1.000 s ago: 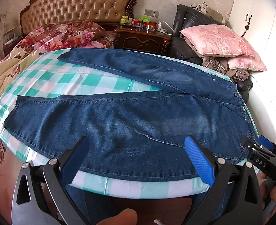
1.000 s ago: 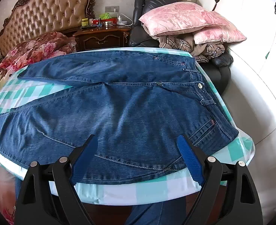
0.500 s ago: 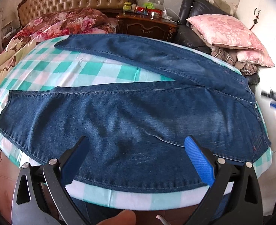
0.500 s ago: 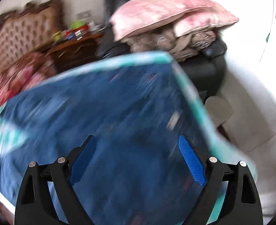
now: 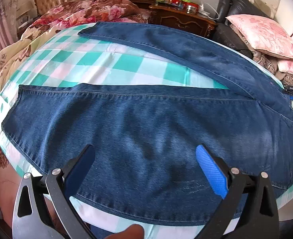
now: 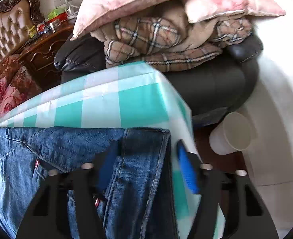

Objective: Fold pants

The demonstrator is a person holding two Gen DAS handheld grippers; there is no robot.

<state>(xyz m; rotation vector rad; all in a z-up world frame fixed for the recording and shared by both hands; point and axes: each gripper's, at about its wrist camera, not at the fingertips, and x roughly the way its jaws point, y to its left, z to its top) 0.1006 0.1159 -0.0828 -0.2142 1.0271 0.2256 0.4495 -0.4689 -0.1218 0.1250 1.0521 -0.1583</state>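
Blue jeans (image 5: 146,129) lie flat on a table under a teal checked cloth (image 5: 106,65), legs spread apart toward the left. My left gripper (image 5: 146,171) hangs open over the near leg, close to its lower edge, with nothing pinched. In the right wrist view the jeans (image 6: 56,149) end at the waistband corner (image 6: 146,139) near the table's right edge (image 6: 182,103). My right gripper (image 6: 146,169) straddles that corner and its jaws are closing. The blue pad (image 6: 186,171) still stands a little off the denim.
A bed with a floral quilt (image 5: 86,10) and a tufted headboard stands behind the table. A dark nightstand (image 5: 182,20) holds jars. A black armchair (image 6: 216,83) piled with pink pillows and plaid blankets sits just past the table corner. A white cup-shaped bin (image 6: 232,133) is on the floor.
My right gripper swept fast to the right, from the middle of the jeans to the waistband corner, and its jaws narrowed. My left gripper came lower and closer over the near leg.
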